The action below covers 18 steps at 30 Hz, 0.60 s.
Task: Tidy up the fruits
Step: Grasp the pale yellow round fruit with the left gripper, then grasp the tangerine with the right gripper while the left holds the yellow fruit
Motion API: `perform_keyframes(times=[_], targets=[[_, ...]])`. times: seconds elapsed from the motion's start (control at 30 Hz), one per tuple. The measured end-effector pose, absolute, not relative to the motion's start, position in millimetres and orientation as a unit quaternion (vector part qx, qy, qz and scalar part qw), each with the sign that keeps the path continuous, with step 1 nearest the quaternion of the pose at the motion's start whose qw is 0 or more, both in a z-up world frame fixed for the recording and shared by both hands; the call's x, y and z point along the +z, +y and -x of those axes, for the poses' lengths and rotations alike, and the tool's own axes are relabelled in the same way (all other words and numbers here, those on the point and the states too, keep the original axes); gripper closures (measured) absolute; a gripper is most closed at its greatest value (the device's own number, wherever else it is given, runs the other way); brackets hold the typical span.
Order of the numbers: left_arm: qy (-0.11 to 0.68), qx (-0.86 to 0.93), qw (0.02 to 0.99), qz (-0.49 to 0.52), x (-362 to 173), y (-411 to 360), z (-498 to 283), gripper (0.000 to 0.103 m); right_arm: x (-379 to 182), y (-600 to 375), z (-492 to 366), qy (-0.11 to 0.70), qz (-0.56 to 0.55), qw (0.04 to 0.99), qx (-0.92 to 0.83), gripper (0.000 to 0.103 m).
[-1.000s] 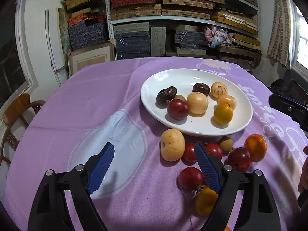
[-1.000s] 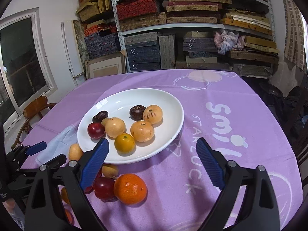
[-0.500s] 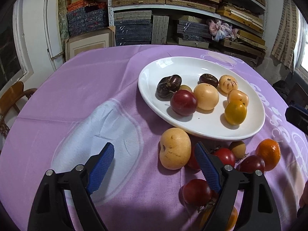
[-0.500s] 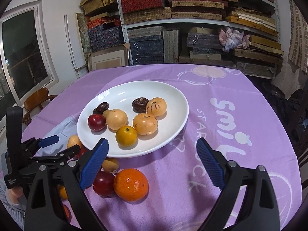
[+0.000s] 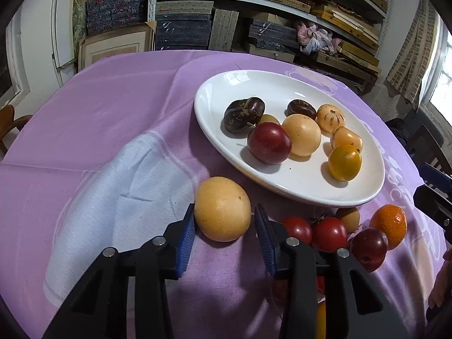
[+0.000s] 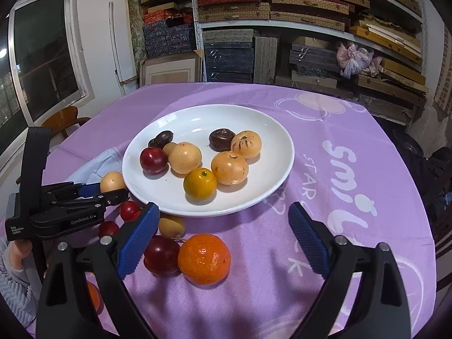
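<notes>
While your left gripper (image 5: 224,233) closes its jaws around the pale yellow fruit (image 5: 222,209), that fruit sits on the purple tablecloth (image 5: 113,107) just below the near rim of the white plate (image 5: 282,84), between the two blue pads. The left pad (image 5: 186,240) touches its side; the right pad stands just beside it, and you cannot tell whether it presses yet.

To the right of that fruit, loose fruit lies in a cluster on the cloth: two small red tomatoes (image 5: 313,230), a small tan fruit (image 5: 349,219) against the plate's edge, a dark red plum (image 5: 368,247) and an orange mandarin (image 5: 391,226). On the plate rest two dark brown fruits, a red plum, several pale orange ones and a yellow-orange one, grouped toward the near half.

From the right wrist view, your right gripper (image 6: 223,240) hangs over the cloth with its fingers spread wide and nothing between them; the mandarin (image 6: 204,259) and plum (image 6: 161,255) lie near its left pad (image 6: 135,240). Your left gripper (image 6: 84,197) shows at the left there, its tips at the pale fruit (image 6: 111,181) beside the plate (image 6: 276,147).

Behind the table, shelves (image 6: 282,22) hold stacked boxes and mats, and a wooden chair (image 6: 63,115) stands by the window.
</notes>
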<state>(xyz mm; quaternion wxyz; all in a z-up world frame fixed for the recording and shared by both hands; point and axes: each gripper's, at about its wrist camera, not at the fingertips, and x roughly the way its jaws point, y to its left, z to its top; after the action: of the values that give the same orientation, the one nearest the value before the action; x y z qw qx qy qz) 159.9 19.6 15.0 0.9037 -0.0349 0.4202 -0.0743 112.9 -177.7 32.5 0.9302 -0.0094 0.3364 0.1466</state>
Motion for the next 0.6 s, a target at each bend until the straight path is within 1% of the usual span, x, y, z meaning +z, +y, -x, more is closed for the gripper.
perform_keyframes(times=[0.1,0.13,0.17,0.53,0.6], targets=[[0.42,-0.079,0.903,0.046,15,20,-161,0.061,32,-178,-111,0.338,0.01,0.929,0.149,0.012],[0.419,-0.079,0.903,0.049,15,22,-161,0.065,32,-178,-110,0.34,0.011,0.928,0.148,0.012],[0.419,-0.081,0.903,0.053,15,23,-161,0.066,31,-178,-110,0.343,0.013,0.928,0.148,0.012],[0.374,-0.048,0.925,0.046,32,37,-139,0.066,18,-185,-107,0.367,0.031,0.916,0.16,0.012],[0.37,-0.046,0.927,0.034,32,34,-137,0.066,15,-182,-105,0.368,0.042,0.915,0.161,0.014]])
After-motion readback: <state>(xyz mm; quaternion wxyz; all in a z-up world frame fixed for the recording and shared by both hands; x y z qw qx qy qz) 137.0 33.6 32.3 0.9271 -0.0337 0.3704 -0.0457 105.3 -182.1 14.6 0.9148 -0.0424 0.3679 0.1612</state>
